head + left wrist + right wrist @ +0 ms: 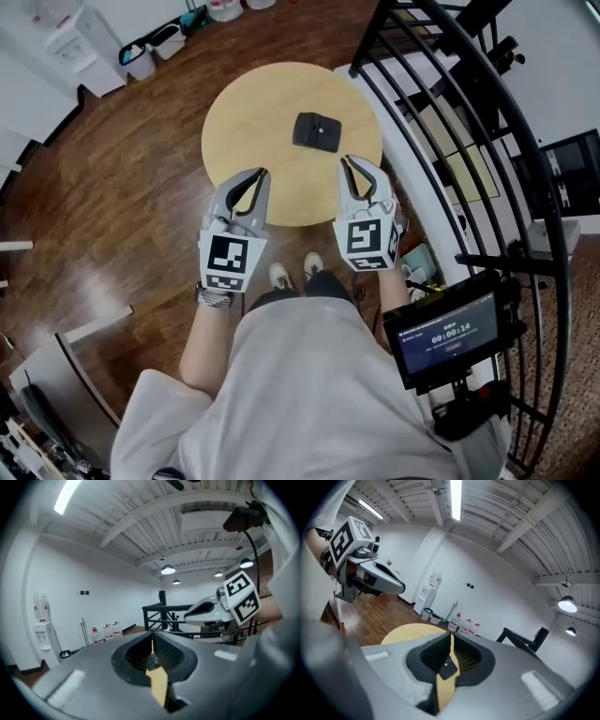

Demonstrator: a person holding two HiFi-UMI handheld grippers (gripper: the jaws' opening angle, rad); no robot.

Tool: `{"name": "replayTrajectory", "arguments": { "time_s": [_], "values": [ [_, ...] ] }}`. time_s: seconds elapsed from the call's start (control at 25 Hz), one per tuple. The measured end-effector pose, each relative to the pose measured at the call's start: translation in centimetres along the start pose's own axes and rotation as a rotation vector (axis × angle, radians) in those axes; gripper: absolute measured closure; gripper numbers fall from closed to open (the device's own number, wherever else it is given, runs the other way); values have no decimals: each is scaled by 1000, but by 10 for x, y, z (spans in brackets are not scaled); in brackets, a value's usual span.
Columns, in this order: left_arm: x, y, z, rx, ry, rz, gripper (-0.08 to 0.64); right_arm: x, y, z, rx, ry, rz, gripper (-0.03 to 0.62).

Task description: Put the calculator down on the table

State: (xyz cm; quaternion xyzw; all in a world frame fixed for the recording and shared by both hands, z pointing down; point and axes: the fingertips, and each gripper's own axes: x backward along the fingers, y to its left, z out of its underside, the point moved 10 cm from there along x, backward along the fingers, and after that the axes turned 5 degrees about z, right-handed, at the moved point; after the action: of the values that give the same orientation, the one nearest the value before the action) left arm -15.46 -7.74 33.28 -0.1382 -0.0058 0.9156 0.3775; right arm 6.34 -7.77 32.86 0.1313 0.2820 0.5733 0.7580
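Note:
A black calculator (317,131) lies flat on the round wooden table (244,112), a little right of its middle. Both grippers hang over the table's near edge, apart from the calculator and pointing toward it. My left gripper (264,172) is shut, fingertips together, nothing in it. My right gripper (344,161) is also shut and holds nothing. In the right gripper view a dark corner of the calculator (446,669) shows through the slit below the meeting jaws, on the tabletop (408,632). In the left gripper view only a thin strip of tabletop (158,686) shows between the fingers.
A black metal railing (450,141) curves along the table's right side. A small screen on a mount (445,333) sits at the lower right. The person's shoes (295,272) stand under the near table edge. A water dispenser (66,37) and bins (150,52) stand far left.

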Motion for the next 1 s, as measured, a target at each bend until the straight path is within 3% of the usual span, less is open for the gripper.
{"name": "replayTrajectory", "arguments": {
  "time_s": [0.28, 0.68, 1.0],
  "values": [
    [5, -4, -11, 22, -36, -23, 548, 9, -22, -2, -213, -70, -38, 581],
    [2, -20, -27, -2, -86, -4, 548, 19, -49, 2, -436, -131, -69, 589],
    [0, -16, -27, 23, -83, -11, 549, 21, -49, 5, -498, -115, -86, 589]
  ]
}}
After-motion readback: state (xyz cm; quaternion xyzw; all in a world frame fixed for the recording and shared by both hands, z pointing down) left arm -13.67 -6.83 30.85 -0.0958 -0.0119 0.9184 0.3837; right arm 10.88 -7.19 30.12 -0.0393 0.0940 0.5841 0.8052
